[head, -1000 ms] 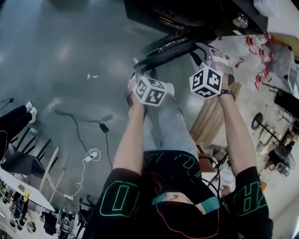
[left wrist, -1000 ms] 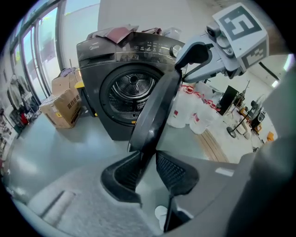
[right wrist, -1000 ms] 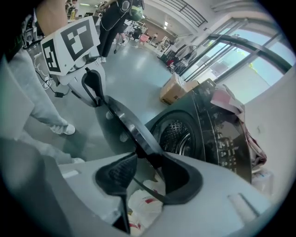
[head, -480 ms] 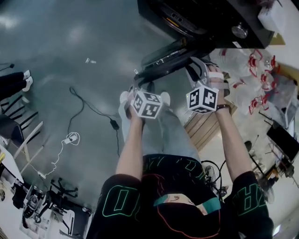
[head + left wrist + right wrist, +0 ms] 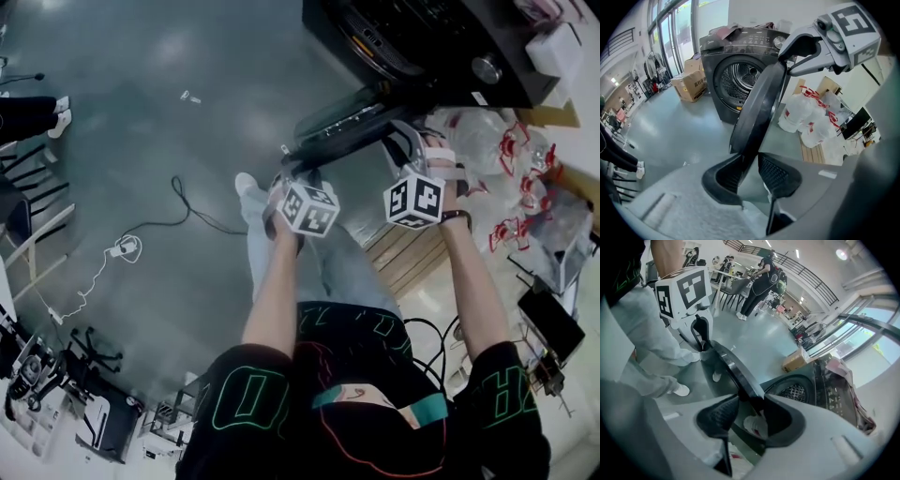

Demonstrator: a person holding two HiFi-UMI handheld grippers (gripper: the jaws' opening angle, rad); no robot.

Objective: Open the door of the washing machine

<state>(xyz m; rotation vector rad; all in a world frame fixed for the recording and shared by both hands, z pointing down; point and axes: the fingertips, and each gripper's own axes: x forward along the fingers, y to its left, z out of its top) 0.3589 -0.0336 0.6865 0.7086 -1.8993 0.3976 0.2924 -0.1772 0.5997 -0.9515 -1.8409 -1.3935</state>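
So the washing machine (image 5: 723,70) door (image 5: 757,108) is open, swung well out from the front of the dark machine. You can look straight into the metal drum (image 5: 747,77) from the left gripper view. In the head view the door sticks out over the grey floor (image 5: 141,112), just in front of the person's legs.

Both grippers are on it. The left gripper (image 5: 749,159) has the door's outer edge running between its jaws, which sit about halfway closed and pinched onto that edge at the tips. The right gripper (image 5: 747,404) has its jaws a bit wider, clamped across the thicker rim of the door, at the end closer to the machine. From the left gripper view the right one shows up biting the rim further along. Each marker cube (image 5: 307,208) points back at the head camera, with the person's bare forearms reaching down to them.

Around that:
- A pile of white bags with red print (image 5: 811,117) sits right beside the machine, on some wooden boards (image 5: 412,258).
- Some cloth (image 5: 726,32) is lying on top of the machine.
- A cardboard box (image 5: 691,84) is on the floor on its other side.
- A loose cable (image 5: 178,220) snakes across the floor, well away from the door.
- A few people (image 5: 761,277) are standing around tables in the background of the right gripper view.
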